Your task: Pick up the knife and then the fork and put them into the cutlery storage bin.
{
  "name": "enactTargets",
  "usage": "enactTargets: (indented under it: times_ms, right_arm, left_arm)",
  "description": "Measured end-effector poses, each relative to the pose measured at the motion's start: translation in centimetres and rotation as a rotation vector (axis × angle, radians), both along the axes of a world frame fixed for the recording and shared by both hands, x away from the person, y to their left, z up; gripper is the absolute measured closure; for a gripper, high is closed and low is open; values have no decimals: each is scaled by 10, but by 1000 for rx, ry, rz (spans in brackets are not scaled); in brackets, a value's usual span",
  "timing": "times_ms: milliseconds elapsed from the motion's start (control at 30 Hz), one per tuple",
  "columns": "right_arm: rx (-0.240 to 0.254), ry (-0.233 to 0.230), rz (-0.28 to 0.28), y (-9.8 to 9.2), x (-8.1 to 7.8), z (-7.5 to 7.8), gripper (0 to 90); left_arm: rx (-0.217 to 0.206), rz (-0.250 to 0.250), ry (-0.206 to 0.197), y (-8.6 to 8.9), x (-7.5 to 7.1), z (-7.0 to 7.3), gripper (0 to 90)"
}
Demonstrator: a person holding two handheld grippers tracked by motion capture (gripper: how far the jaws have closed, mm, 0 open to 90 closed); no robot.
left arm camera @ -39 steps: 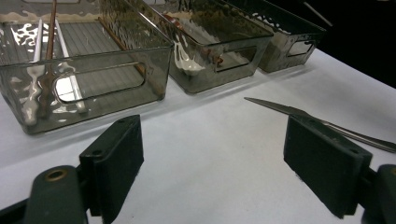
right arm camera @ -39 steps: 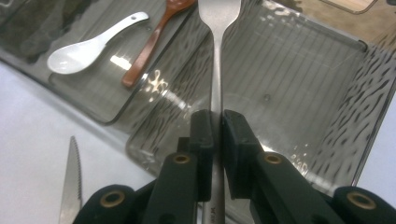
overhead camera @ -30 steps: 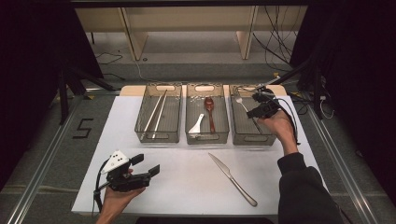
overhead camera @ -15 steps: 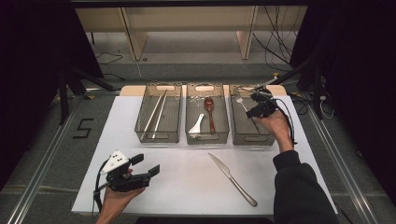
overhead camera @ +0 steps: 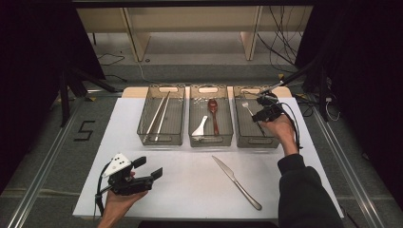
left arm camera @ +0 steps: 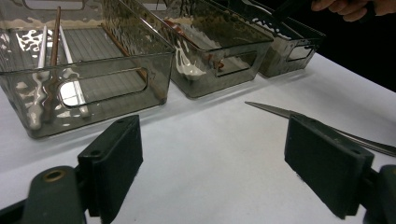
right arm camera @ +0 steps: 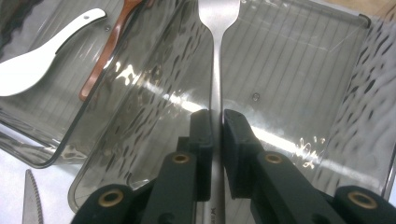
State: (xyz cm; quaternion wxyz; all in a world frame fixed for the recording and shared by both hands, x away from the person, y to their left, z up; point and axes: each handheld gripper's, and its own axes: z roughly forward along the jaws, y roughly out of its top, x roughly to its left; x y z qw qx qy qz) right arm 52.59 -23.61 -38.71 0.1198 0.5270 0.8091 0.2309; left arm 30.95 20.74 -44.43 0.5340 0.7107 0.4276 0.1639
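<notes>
— Jaws on the right gripper (right arm camera: 215, 140), what are they doing?

— They are clamping the handle of a silver metal fork (right arm camera: 217, 56) over the right-hand smoky clear plastic bin (right arm camera: 299, 70), and they have just been easing slightly apart with the handle between them.

— And the left gripper (left arm camera: 212, 158)?

— It is gaping wide, holding nothing, and hovering above the white table (overhead camera: 190, 180).

— Anything else lying there?

— A steel table knife (overhead camera: 236, 181) is lying near the bins; black curtains are flanking the room.
</notes>
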Motion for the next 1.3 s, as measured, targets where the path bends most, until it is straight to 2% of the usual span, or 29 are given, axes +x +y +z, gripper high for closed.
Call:
enactTargets:
  times_ms: [167,333,633,833,1300]
  right_arm:
    - [43,7,2,0,-1,2,685]
    - [53,-13,28,2,-6,7,584]
    - [69,-73,120,13,-34,18,407]
    - [90,-100,191,23,-61,26,365]
    - [88,-69,259,39,-103,14,309]
  left_arm:
    - [-2,1,0,0,0,0,185]
    - [-1,1,0,0,0,0,185]
    - [-1,3,0,0,0,0,184]
    - [3,3,-1,0,0,0,184]
    - [-2,7,-2,0,0,0,183]
